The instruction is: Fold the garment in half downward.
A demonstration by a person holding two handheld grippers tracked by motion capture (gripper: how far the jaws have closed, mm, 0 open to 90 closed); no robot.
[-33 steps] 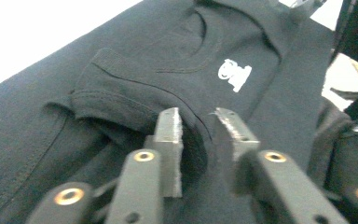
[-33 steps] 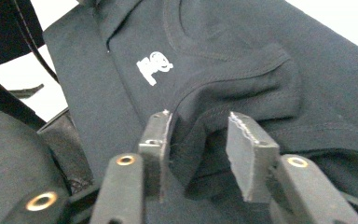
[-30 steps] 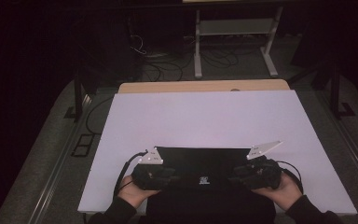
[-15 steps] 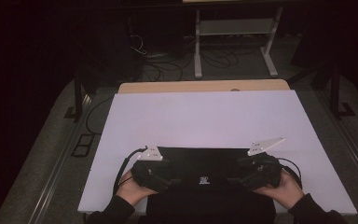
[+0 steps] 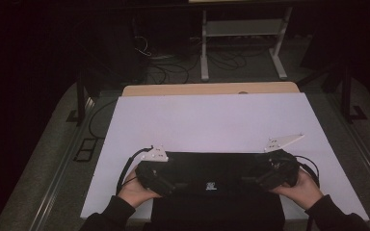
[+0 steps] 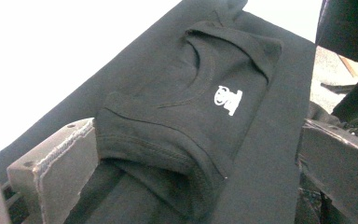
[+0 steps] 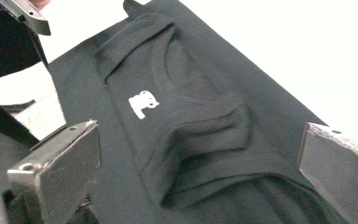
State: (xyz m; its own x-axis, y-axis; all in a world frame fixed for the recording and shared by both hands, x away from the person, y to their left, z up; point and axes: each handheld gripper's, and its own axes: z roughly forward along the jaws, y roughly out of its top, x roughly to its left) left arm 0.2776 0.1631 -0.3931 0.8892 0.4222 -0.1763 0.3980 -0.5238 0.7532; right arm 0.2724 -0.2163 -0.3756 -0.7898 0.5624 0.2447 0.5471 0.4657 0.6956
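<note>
I am watching both claws letting go of the black shirt (image 5: 212, 178), which is lying folded along the near edge of the white surface (image 5: 212, 120). The left claw (image 5: 161, 180) and right claw (image 5: 265, 178) have just been opening; their jaws are standing wide, released, with cloth lying between them but not pinched. To finish well, I am thinking of lifting each claw straight up and clear, so no pad is dragging the folded collar (image 6: 200, 88) or loosening the fold.
</note>
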